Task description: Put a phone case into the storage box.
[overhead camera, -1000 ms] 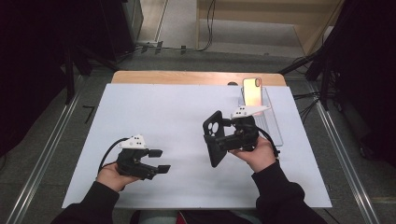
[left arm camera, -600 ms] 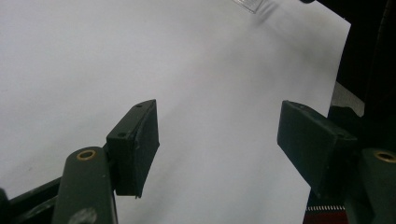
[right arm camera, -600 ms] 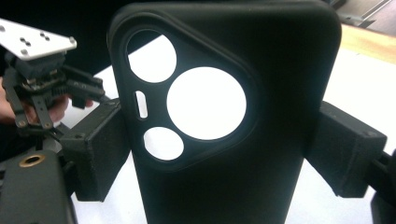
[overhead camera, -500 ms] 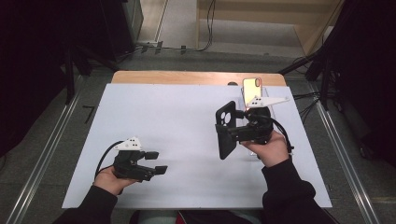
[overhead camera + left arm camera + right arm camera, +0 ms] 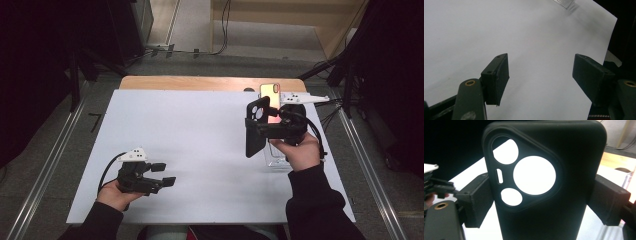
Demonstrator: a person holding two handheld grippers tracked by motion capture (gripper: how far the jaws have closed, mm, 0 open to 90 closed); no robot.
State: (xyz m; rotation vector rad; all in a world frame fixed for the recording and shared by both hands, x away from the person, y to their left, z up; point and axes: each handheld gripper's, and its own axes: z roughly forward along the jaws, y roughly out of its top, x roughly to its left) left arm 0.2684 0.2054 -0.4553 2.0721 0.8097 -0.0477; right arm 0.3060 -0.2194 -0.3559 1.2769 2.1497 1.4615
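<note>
A clear plastic tray [image 5: 278, 156] lies on the white counter [image 5: 200, 145] near its right edge, under the right hand [image 5: 301, 154]; what it holds, if anything, I cannot make out — hand and claw cover most of it. Behind the claw a phone [image 5: 269, 92] with a glowing pinkish-orange face stands upright at the far edge of the counter, its lower part hidden.

The right claw [image 5: 256, 131] is raised above the counter and has hold of a black phone case [image 5: 256, 126], jaws pressing on its two long edges. In the right gripper view the case [image 5: 544, 180] stands upright between the pads, its camera cut-outs — one big round hole, two smaller ones and a slot — showing the bright counter through them. The case's bottom is cut off there.

The left claw [image 5: 163, 175] sits low near the front left of the counter, well apart from the case, its jaws standing apart with nothing between them. In the left gripper view the left claw [image 5: 540, 75] has plain white counter beyond it, and a corner of something clear is clipped at the top edge.
</note>
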